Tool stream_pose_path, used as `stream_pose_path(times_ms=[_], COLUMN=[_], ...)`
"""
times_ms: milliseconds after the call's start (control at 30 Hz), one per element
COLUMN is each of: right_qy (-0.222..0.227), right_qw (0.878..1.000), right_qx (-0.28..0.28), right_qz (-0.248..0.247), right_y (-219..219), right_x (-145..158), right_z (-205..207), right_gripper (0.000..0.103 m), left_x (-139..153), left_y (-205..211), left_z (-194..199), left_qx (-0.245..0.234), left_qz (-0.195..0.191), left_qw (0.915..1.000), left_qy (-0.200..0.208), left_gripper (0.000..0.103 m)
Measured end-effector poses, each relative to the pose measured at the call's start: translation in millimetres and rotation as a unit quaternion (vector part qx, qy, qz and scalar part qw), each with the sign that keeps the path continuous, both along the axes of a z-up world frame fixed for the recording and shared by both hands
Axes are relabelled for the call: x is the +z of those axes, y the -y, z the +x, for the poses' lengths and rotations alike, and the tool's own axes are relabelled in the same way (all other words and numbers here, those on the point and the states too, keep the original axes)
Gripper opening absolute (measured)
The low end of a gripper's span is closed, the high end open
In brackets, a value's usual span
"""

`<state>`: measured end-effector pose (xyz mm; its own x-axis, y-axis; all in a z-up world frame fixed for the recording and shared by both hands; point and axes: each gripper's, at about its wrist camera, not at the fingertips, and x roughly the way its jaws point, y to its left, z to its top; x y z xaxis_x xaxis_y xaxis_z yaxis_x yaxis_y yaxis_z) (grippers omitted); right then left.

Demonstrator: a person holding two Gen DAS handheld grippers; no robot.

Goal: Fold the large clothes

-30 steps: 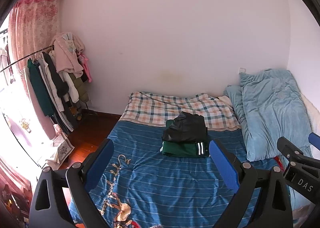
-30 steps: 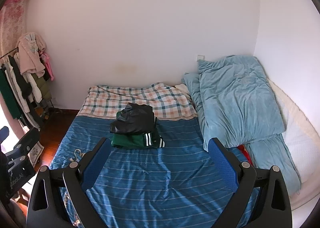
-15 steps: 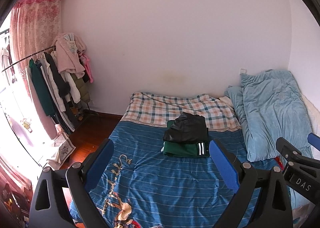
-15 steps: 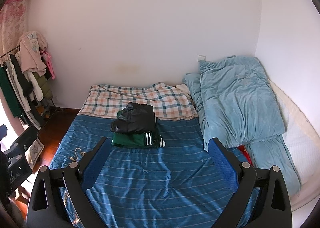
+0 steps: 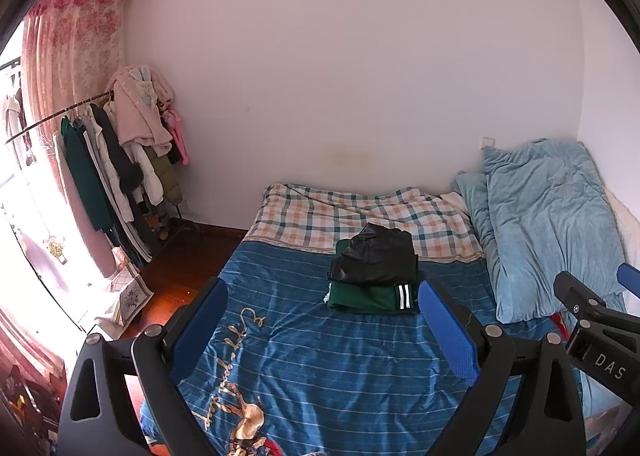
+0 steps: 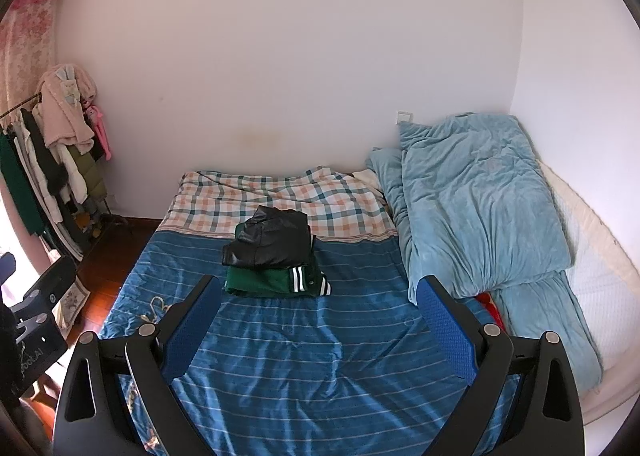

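My left claw [image 5: 320,326] and my right claw [image 6: 318,318] are both spread wide and hold nothing. Only the left view shows the gold script and cartoon figure on the blue striped bedsheet [image 5: 320,368], and the letters "DAS" on the right claw's body. The right view shows more of the light blue quilt [image 6: 476,208]. The folded black garment [image 5: 374,258] lies on the folded green garment [image 5: 366,296], well beyond both claws, near the checked blanket [image 5: 352,212].
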<state>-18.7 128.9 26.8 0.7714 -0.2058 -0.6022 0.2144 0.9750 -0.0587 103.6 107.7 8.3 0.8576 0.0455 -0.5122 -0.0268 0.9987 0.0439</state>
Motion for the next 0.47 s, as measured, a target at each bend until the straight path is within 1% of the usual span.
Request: stream_pose_path(times_ms=[467], right_qy=[0.001], right_qw=[1.0], right_qx=[0.001], right_qz=[-0.003], right_y=[-2.5], right_x=[2.5], right_z=[2.8], right_gripper=[0.099], left_x=[-0.3], left_y=[-1.4], left_z=[-0.9], left_qx=[0.001], left_qz=[-0.001], left_qw=[1.0], left_qy=[0.001], left_gripper=[0.097])
